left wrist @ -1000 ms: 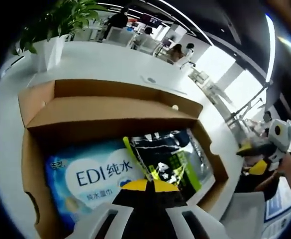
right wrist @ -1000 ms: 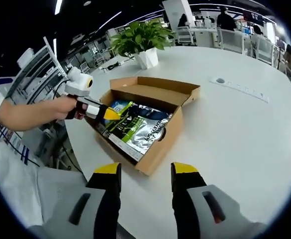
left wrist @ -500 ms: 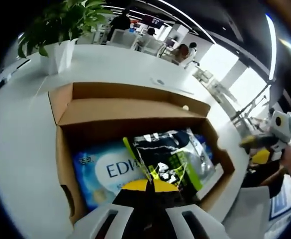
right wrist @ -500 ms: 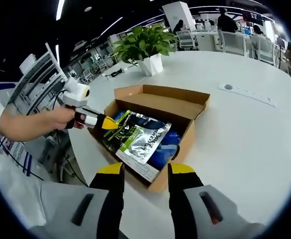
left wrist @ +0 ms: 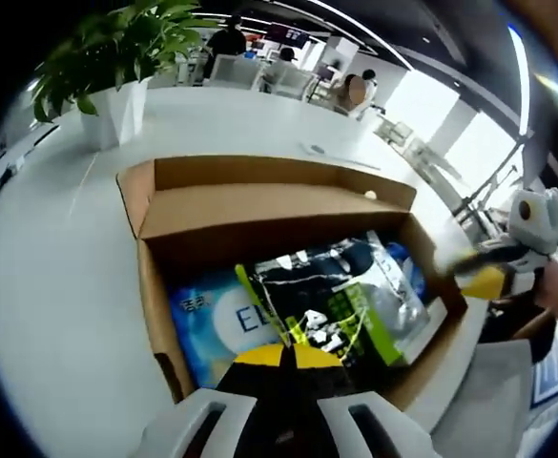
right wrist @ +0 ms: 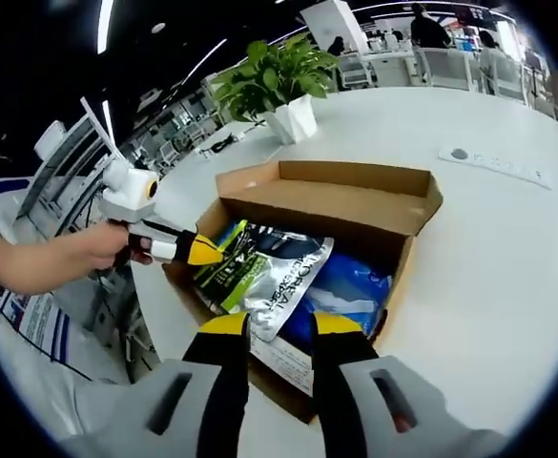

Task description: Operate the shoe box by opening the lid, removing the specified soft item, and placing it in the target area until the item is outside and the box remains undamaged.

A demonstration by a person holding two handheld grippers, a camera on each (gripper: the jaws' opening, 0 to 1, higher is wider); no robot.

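We see a wide white table (right wrist: 507, 239) carrying everything, and it spreads well past the tips of both our grippers. On it sits the open cardboard box (right wrist: 355, 205), its lid (left wrist: 259, 205) folded back on the side far from the left gripper's fingers; in the right gripper view the near wall of the box lies just beyond our right fingertips. A potted plant (right wrist: 274, 81) stands on the table well beyond the box, far from either pair of fingers.

Inside the box lies a blue pack of wipes (left wrist: 212, 320), flat on the bottom, just ahead of and to the left of the left gripper's fingers. Leaning over it is the soft silver and green pouch (right wrist: 259, 272), still inside the box, one end raised toward the left gripper.

Our left gripper (left wrist: 283, 355) has its yellow-tipped fingers pressed together on the near edge of the pouch, and in the right gripper view the same yellow tips (right wrist: 205, 251) meet at the pouch's corner, with a hand (right wrist: 107, 250) behind them. Our right gripper (right wrist: 281, 324) hangs just short of the box with its fingers parted by a narrow gap, nothing between them.
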